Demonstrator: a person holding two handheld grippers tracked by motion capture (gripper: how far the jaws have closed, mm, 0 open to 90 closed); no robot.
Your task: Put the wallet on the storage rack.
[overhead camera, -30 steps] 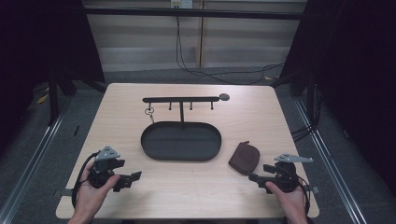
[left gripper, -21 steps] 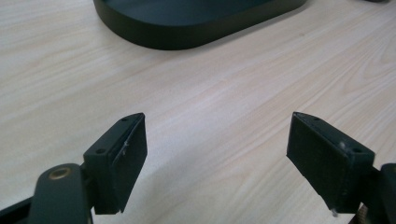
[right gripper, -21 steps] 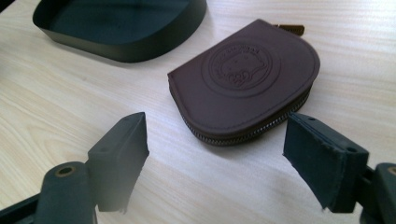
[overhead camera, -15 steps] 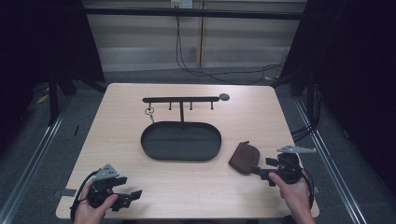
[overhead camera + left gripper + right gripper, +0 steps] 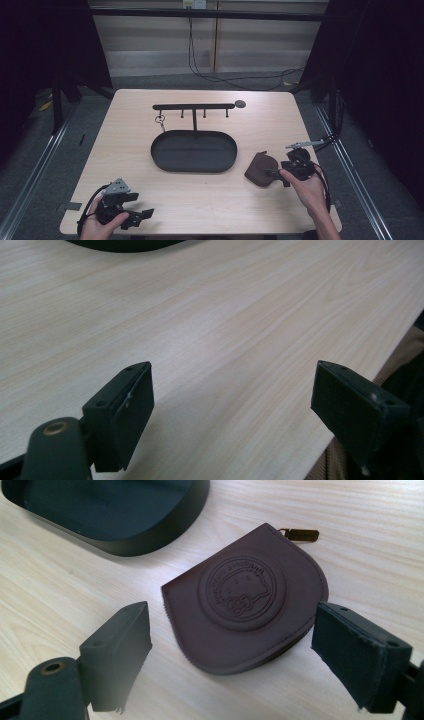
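A brown leather coin pouch (image 5: 260, 169) lies flat on the wooden table, right of a black oval tray (image 5: 194, 171). My right gripper (image 5: 272, 174) is open at the pouch's right edge; its jaws have just been opening. In the right gripper view the embossed pouch (image 5: 247, 612) lies ahead of and between the spread pads of the right gripper (image 5: 232, 655), untouched. At the front left corner my left gripper (image 5: 142, 215) rests low and open. The left gripper (image 5: 232, 415) has only bare tabletop between its jaws.
A black rack with small hooks (image 5: 194, 106) stands behind the tray, a key ring (image 5: 160, 119) hanging at its left end. The tray's wall (image 5: 150, 540) lies just beyond the pouch. The table's front edge (image 5: 350, 390) runs close under the left gripper.
My right gripper has moved away from the front edge and leftward up to the pouch, its jaws spreading. The left gripper has slid toward the table's front edge.
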